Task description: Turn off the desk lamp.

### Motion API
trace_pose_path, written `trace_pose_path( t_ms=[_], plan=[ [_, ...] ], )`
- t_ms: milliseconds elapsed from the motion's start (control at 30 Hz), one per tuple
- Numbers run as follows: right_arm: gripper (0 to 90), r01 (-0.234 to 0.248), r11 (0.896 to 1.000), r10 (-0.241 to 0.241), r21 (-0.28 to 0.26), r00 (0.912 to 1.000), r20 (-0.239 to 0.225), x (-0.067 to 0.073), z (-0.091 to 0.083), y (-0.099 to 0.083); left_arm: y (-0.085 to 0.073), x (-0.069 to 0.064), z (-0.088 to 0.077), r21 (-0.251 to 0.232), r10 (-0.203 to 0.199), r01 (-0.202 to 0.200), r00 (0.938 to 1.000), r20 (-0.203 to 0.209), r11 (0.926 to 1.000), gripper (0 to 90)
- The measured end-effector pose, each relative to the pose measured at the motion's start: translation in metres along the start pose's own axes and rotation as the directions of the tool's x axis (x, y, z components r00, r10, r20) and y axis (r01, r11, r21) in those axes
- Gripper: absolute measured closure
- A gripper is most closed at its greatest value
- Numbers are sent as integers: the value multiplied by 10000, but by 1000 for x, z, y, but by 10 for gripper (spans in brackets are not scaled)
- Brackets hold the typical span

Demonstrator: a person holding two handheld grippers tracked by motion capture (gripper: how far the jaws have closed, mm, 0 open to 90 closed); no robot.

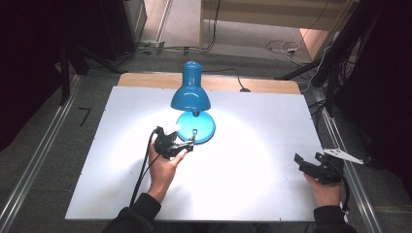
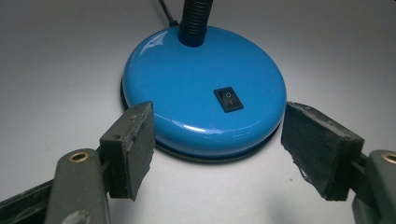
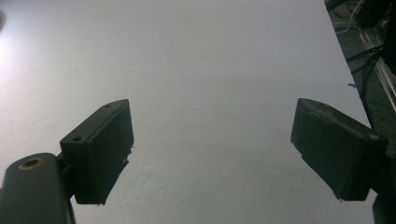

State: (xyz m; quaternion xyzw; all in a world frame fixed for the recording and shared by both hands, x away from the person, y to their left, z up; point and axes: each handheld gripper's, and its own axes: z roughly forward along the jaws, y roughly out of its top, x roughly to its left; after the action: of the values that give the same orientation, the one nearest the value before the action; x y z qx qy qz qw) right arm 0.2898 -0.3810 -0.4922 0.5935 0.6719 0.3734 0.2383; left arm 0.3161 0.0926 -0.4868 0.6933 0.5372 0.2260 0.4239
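A blue desk lamp (image 1: 193, 99) is standing on a white table (image 1: 252, 145), shining a bright pool of light onto the surface around its round base (image 2: 205, 88). The person's left hand (image 1: 164, 167) is holding the left gripper (image 1: 190, 143) right at the near edge of that base, its jaws spread wide apart and gripping nothing. In the left gripper view, the base is sitting just ahead of the gripper, its near rim lying between the two worn dark pads (image 2: 133, 149) without touching either of them. A small black rocker switch (image 2: 228, 100) is sitting on top of the base, straight ahead of the jaws and slightly toward the right pad. Beyond the switch, a black ribbed neck (image 2: 195, 18) is rising from the far side of the base, and a thin black cord (image 2: 166, 11) is running away behind it. In the high view, the blue shade (image 1: 190, 90) is hanging above the far part of the base, beyond the left gripper. The right hand (image 1: 324, 189) is holding the right gripper (image 1: 302, 162) well apart from the lamp, near the table's right edge. Its jaws are also standing wide open, with bare white table lying ahead of them and between them. A dark cable (image 1: 143, 167) is trailing back from the left gripper along the forearm.
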Motion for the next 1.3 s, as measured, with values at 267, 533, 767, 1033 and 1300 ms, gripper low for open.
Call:
trace_pose_path(
  t_ms=[267, 533, 767, 1033, 1300],
  plan=[
    [117, 29, 10000, -29, 19, 10000, -14, 0, 0, 0, -1, 0, 9, -138, 252, -253, 9996, -111, 9996, 416],
    [117, 46, 10000, -46, 18, 10000, 1, -1, 1, 0, -1, 1, 15, -368, 380, -380, 9993, -7, 9986, 562],
    [117, 14, 10000, -14, 12, 10000, 6, -1, 0, 0, 3, -5, 20, -424, 454, -454, 9990, 1, 9981, 680],
    [118, -5, 10000, 5, 0, 10000, 9, -1, 1, 0, 5, -9, 25, -503, 490, -478, 9985, 229, 9976, 844],
    [117, 16, 10000, -16, -10, 10000, 23, -2, 1, 0, 5, -10, 30, -446, 608, -598, 9980, 198, 9972, 900]
  ],
)
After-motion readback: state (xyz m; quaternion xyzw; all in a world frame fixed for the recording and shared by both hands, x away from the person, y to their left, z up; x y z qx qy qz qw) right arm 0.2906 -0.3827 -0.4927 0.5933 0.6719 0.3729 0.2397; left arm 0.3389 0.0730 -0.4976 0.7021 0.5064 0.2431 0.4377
